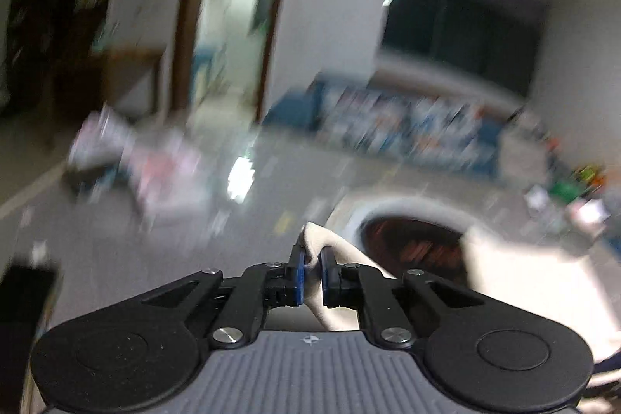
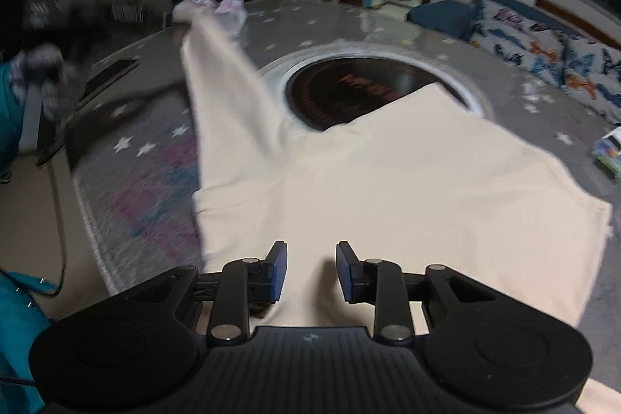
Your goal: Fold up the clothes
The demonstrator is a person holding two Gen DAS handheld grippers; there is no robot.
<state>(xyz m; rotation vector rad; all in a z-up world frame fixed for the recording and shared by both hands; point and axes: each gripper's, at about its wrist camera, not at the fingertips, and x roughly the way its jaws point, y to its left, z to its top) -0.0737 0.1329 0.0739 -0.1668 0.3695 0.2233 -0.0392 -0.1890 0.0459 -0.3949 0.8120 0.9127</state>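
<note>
A cream garment [image 2: 407,189] lies spread on a round grey star-patterned table [image 2: 163,96]. One long part of it [image 2: 221,72] is stretched up and away to the far left. My left gripper [image 1: 312,266] is shut on a corner of the cream cloth [image 1: 316,239] and holds it raised; that view is blurred. My right gripper [image 2: 311,268] is open and empty, just above the near edge of the garment.
A dark round cooktop [image 2: 365,88] is set in the table's middle, partly under the cloth. A dark flat phone-like thing [image 2: 108,72] lies at the table's left edge. A patterned sofa [image 2: 543,45] stands at the right. A person in teal [image 2: 15,328] is at the left.
</note>
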